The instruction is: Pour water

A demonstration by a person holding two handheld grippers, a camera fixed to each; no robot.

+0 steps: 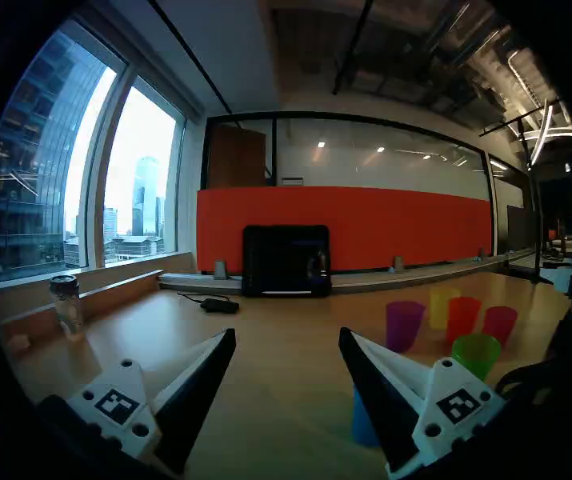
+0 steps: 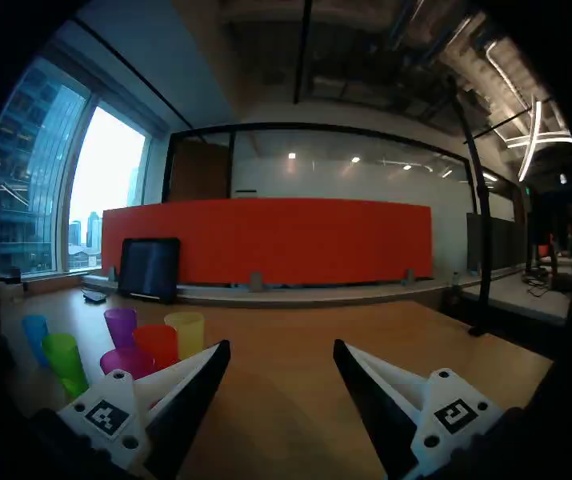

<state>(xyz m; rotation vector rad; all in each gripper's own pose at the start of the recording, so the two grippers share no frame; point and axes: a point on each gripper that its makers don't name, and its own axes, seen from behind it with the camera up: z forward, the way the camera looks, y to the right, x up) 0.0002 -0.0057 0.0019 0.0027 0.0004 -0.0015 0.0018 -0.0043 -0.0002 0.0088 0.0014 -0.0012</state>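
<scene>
My left tongs (image 1: 286, 346) hang released over the desk (image 1: 286, 392). The coloured cups (image 1: 462, 318) cluster to their right, and a blue cup (image 1: 359, 424) stands just behind the right finger. My right tongs (image 2: 282, 356) gape empty too, with the cups to their left.

Blue cup (image 1: 360, 424) behind L tool (image 1: 286, 332), pink cup (image 2: 122, 362) partly behind R tool (image 2: 280, 344)

You're looking across a long wooden worktop (image 1: 286, 368) to an orange partition (image 1: 382, 228) with glass panels (image 1: 382, 160) above it. At the left of both views, tall windows (image 1: 138, 184) bring you bright daylight and city towers. Overhead, the dark ceiling (image 2: 366, 56) carries exposed pipes and a strip light (image 2: 532, 132).
</scene>
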